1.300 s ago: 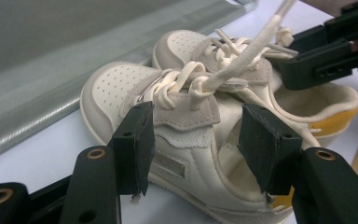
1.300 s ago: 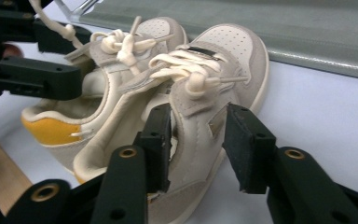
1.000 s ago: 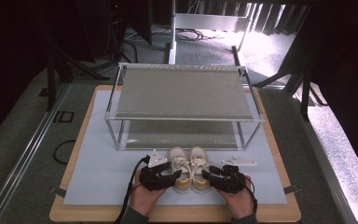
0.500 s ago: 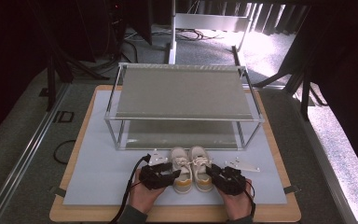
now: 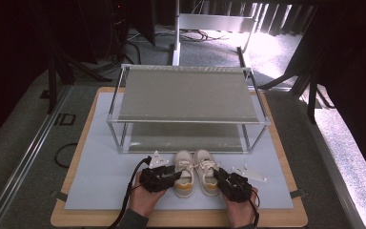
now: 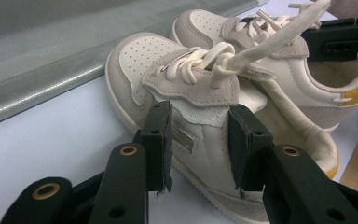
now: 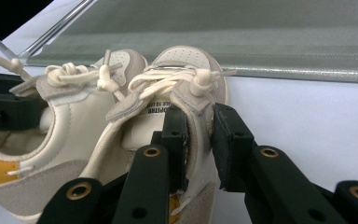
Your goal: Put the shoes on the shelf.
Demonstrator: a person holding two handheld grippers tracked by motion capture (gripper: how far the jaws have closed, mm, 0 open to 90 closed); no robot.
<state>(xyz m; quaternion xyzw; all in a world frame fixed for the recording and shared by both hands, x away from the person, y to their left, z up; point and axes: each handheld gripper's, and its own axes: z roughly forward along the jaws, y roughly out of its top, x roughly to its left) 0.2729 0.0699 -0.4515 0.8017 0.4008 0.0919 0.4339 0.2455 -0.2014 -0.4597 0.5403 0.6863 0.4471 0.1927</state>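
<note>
Both shoes sit side by side at the near edge of the mat (image 5: 100, 157), toes toward the rack (image 5: 186, 95). The left gripper (image 5: 169, 172), jaws just closed, pinches the left shoe (image 5: 183, 172) by its outer side wall; the right gripper (image 5: 221, 177) likewise clamps the right shoe (image 5: 206, 171), probably to lift the pair together.

grey carpet floor (image 5: 24, 138), dark, perhaps curtained surroundings

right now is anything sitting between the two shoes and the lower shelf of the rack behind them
Nothing visible does. The left gripper is clamped on the left shoe, the right gripper on the right shoe. Bare white mat lies between their toes and the lower shelf, whose front stands open between the rack's posts.
</note>
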